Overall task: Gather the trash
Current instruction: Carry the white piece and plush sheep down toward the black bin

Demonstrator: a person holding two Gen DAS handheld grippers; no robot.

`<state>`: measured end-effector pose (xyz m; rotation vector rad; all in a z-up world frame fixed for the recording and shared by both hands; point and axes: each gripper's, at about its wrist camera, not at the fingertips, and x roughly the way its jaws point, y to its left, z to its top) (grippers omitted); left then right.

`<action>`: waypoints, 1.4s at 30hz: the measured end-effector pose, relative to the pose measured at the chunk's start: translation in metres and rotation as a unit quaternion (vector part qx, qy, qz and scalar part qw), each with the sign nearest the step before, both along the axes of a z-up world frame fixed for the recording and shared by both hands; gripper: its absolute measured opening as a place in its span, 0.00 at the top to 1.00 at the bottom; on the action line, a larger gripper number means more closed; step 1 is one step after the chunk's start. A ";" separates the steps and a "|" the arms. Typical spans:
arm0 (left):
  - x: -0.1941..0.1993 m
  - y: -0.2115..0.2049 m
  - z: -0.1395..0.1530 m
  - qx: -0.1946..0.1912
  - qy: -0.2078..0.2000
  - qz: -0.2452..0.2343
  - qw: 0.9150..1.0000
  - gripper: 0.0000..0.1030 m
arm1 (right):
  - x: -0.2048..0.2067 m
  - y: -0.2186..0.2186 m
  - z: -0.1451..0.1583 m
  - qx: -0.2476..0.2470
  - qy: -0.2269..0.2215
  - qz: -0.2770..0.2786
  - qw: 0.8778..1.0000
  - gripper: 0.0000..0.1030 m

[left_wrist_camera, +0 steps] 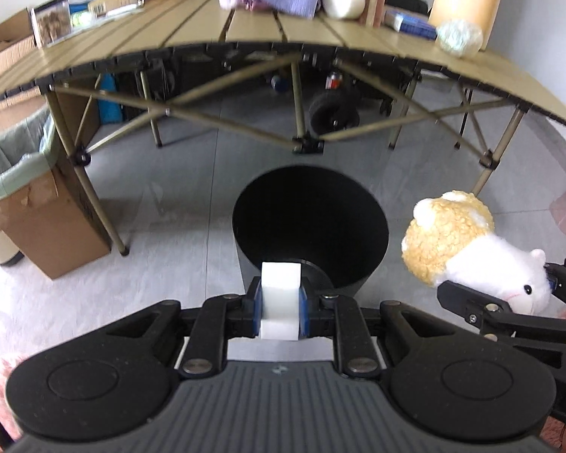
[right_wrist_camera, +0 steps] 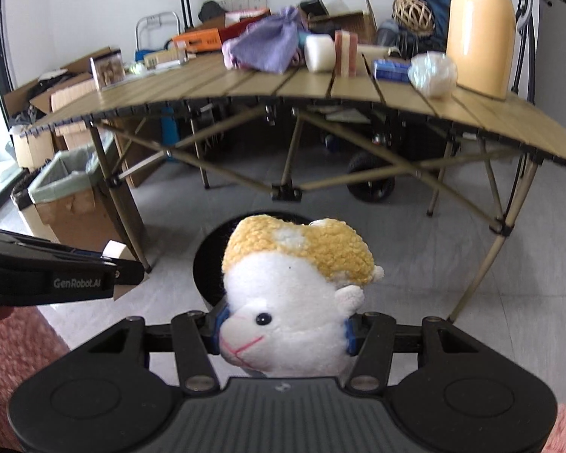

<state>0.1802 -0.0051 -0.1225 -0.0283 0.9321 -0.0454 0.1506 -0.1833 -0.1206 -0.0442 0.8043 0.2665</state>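
A white block is being pinched between the blue pads of the left gripper, its jaws nearly closed on it, at the lower centre of the left wrist view. Directly beyond it, the dark mouth of a black bin is being faced, apparently so that the block can be dropped straight in. At the lower right of that view, a plush toy is being carried alongside by the right gripper. In the right wrist view the toy is being clamped by its head between the partly open jaws of the right gripper, filling the lower centre and hiding most of the bin behind it. Both pieces are being held over or just before the bin, it is judged, for release; neither is in it yet. Across the upper half of both views a slatted table is being left cluttered, a crumpled wad among the things likely to be collected next.
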 end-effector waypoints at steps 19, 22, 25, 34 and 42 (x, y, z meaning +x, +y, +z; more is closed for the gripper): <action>0.019 0.000 -0.043 0.007 0.071 0.015 0.997 0.82 | 0.019 -0.009 -0.054 -0.034 0.099 -0.047 0.993 0.49; 0.022 0.001 -0.047 0.005 0.077 0.017 0.997 0.82 | 0.023 -0.011 -0.057 -0.037 0.104 -0.052 0.993 0.49; 0.025 0.001 -0.050 0.005 0.083 0.020 0.996 0.82 | 0.028 -0.013 -0.059 -0.040 0.107 -0.057 0.992 0.49; 0.043 0.001 -0.059 -0.001 0.095 0.023 0.995 0.82 | 0.046 -0.019 -0.061 -0.046 0.104 -0.072 0.991 0.49; 0.066 -0.006 -0.064 -0.003 0.097 0.018 0.995 0.82 | 0.064 -0.023 -0.062 -0.050 0.099 -0.085 0.990 0.49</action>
